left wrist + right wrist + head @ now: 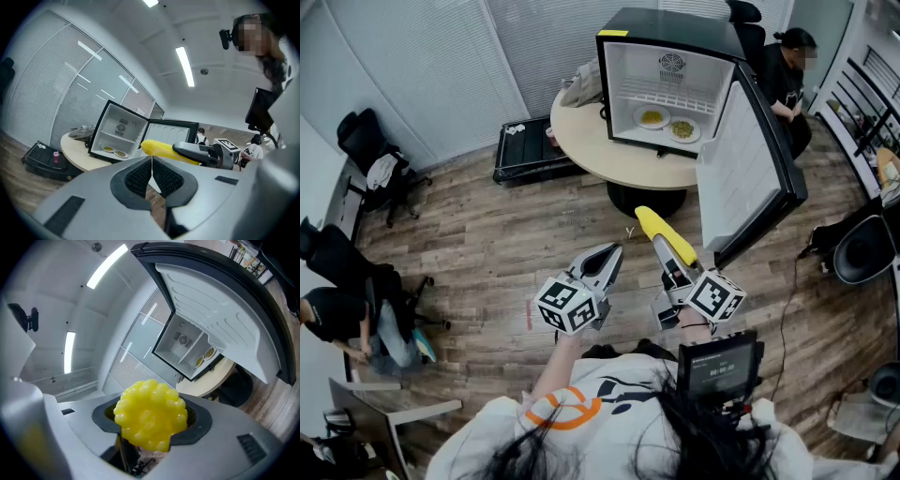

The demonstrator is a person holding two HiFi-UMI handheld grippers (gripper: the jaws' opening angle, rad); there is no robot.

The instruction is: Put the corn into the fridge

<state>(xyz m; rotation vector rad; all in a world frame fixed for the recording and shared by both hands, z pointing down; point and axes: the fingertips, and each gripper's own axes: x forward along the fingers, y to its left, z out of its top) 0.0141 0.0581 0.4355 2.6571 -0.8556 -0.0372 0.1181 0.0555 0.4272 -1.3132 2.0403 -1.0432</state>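
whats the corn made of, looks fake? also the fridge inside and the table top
The corn is probably a plastic or rubber toy: evenly bright yellow, with smooth, glossy kernels. The fridge has a black casing, painted metal or plastic, and its white interior looks like moulded plastic, with a ribbed door liner. The table has a smooth, matte beige top, likely laminate.

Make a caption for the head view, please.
Right gripper holds a yellow corn cob before the open mini fridge on a round table.

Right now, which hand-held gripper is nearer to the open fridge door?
Right. The right hand-held gripper, shut on the corn, is close to the fridge door; the left hand-held gripper, shut and empty, is farther to its left.
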